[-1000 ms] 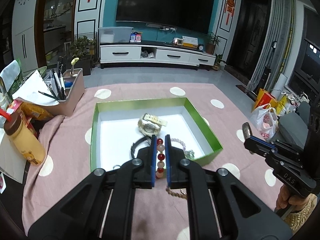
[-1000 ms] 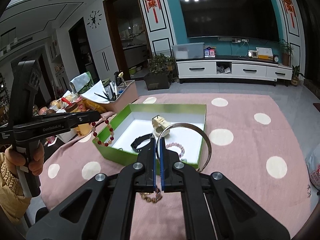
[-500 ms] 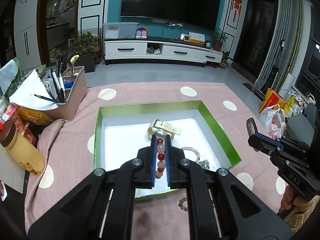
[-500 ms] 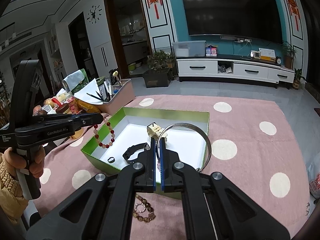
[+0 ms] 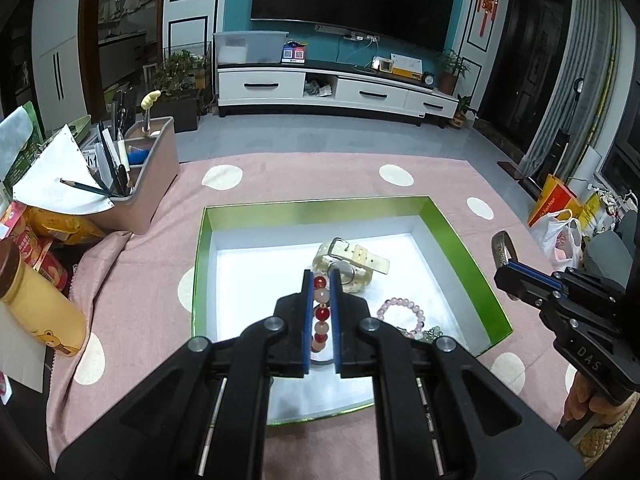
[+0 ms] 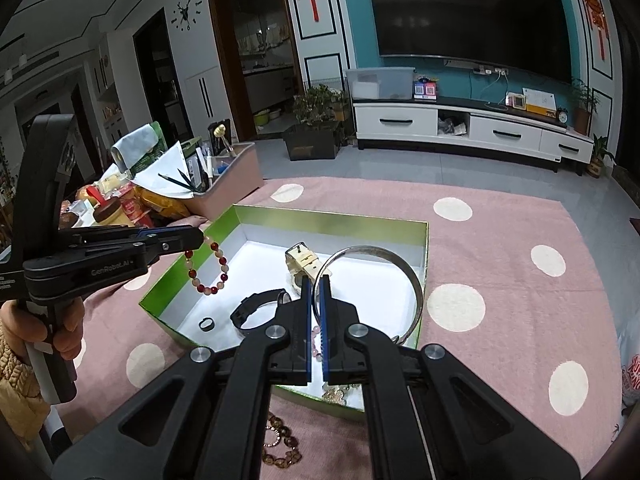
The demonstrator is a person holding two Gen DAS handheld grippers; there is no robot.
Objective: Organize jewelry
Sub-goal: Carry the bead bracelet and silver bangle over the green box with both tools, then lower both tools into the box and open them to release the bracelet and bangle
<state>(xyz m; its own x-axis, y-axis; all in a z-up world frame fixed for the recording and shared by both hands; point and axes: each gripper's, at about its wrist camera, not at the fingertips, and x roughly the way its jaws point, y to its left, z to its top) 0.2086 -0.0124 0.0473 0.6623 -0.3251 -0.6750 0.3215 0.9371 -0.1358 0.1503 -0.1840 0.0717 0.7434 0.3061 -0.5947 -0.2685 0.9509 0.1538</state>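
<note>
Round glossy red bead bracelet (image 6: pixel 206 268) — smooth silver bangle (image 6: pixel 384 276) — both gripper-clamped.

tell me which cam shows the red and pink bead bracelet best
The right wrist view. There the bead bracelet hangs as a full open loop from the left gripper, above the green box. The left wrist view shows only a short row of beads pinched between that gripper's own blue pads; the rest is hidden.

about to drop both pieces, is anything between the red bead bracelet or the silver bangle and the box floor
No lid or cover shows on the green box. The red bead bracelet hangs from the left gripper over bare white floor. The silver bangle, in the right gripper, hangs above the cream watch and pink bead bracelet.
</note>
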